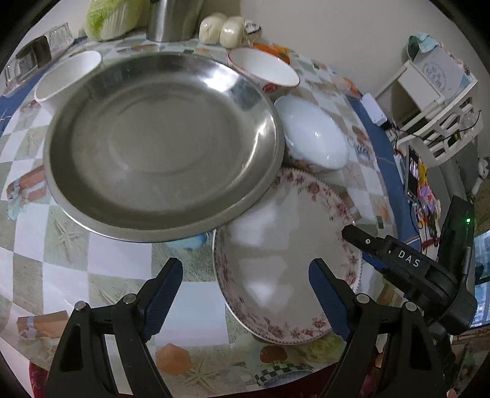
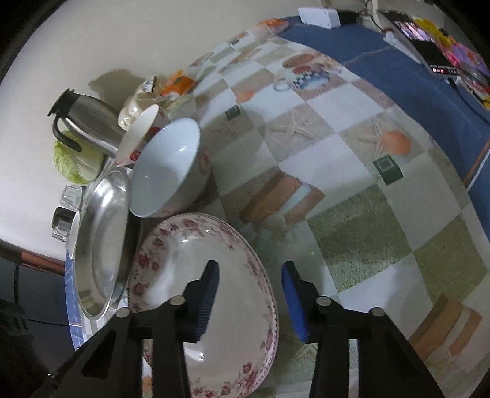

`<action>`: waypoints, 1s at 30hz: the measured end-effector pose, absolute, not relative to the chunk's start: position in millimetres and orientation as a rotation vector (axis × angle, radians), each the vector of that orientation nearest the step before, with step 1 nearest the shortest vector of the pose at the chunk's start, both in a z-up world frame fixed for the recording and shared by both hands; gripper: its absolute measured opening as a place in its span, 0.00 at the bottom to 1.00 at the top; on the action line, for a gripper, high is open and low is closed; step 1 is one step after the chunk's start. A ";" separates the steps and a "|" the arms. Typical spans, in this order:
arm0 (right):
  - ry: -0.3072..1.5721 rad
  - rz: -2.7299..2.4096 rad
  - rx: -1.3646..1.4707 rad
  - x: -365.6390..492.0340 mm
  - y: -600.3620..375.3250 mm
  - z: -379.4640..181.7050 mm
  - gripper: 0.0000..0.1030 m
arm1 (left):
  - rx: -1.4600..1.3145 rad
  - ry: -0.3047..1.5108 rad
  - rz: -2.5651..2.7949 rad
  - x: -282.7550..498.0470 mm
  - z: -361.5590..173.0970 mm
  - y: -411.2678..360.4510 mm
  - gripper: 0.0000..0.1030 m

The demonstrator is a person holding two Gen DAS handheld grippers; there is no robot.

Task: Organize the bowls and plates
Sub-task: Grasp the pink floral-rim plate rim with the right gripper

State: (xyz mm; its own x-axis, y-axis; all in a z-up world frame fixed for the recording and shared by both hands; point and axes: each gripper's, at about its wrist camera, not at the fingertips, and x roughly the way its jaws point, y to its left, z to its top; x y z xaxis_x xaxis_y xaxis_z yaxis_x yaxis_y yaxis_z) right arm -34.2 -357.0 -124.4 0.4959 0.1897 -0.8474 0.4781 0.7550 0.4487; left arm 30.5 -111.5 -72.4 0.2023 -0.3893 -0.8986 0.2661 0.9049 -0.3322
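The right tool (image 2: 249, 294) straddles the near rim of the flowered plate (image 2: 196, 275), one finger over the plate's inside and the other outside the rim; its jaws stand partly apart and whether the pads press the rim cannot be told. The left tool (image 1: 245, 294) hangs with its jaws wide apart and nothing between them, its right finger over the same flowered plate (image 1: 284, 260), its left finger over bare bench (image 1: 107, 260). The plate lies empty on the checkered cloth of the bench, and its far edge is tucked under the steel pan (image 1: 162, 144), which hides that part. The pan is empty too, and leans on the plate. Just beside both sits a pale blue bowl (image 1: 312, 131), empty, its base hidden behind the plate's rim. Further back stands a red-rimmed bowl (image 1: 263, 67), nothing visible inside, and left of the pan a white cup (image 1: 65, 78), partly covered by the pan. At the wall are a steel jug (image 2: 88, 125), cut off at the top in the left view, a cabbage (image 1: 110, 18), two pale round buns (image 1: 222, 29) and some clear glass pieces (image 1: 36, 58) too blurred to name.
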 end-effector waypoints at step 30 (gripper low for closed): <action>1.087 -0.240 0.790 -53.6 -385.8 -136.3 0.17 | -0.064 1.322 -0.434 39.6 -113.2 -150.7 0.46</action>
State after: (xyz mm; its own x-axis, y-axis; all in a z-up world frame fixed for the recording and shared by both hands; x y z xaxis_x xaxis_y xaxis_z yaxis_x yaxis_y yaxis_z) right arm -53.6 -385.8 -136.3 0.4710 0.1941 -0.8605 0.5388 0.7091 0.4549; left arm 39.6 -150.7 -113.2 0.1787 -0.3423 -0.9224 0.2708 0.9184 -0.2883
